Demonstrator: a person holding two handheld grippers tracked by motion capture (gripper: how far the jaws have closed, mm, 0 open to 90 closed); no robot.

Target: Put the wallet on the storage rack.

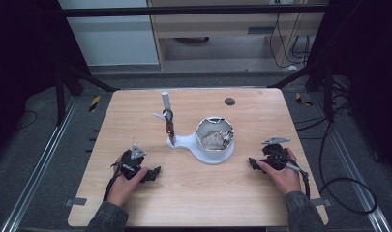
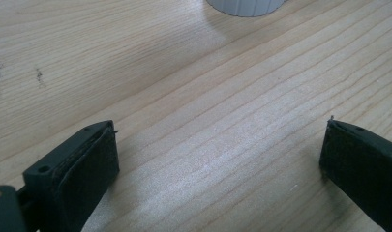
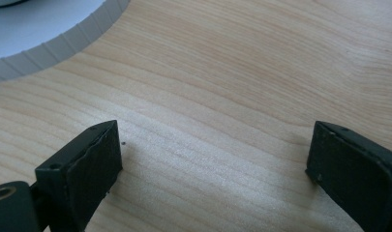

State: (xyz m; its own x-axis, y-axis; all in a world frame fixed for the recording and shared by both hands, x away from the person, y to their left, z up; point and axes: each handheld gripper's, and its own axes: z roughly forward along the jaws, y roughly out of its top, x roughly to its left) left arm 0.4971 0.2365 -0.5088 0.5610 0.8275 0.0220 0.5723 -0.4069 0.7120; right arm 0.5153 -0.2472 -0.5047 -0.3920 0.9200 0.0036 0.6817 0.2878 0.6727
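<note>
- Left gripper (image 1: 154, 174) resting low on the light wooden table (image 1: 135, 111) near the front edge, towards the front-left corner; jaws spread wide, bare wood between them in the left gripper view (image 2: 218, 159), nothing pinched.
- Right gripper (image 1: 254, 164) lying near the right edge, towards the front; jaws likewise spread wide and empty in the right gripper view (image 3: 213, 154), pointing in towards the white base.
- White plastic stand (image 1: 193, 145) with a flat, ribbed-edged base sitting mid-table, between the 2 grippers and somewhat behind them; round white bowl-shaped cup (image 1: 214, 131) on its right part, crumpled pale material (image 1: 213, 139) inside, probably kept there so as not to scatter.
- Thin upright post (image 1: 170, 128) rising from the left part of the base, topped by a white cylinder (image 1: 165, 100); small dark ring-like piece partway up, detail too small to tell.
- Small dark round disc (image 1: 229, 101) well apart, near the back edge.
- Judged: both hands parked either side of the stand, clear of it, ready to reach in or finished with it.
</note>
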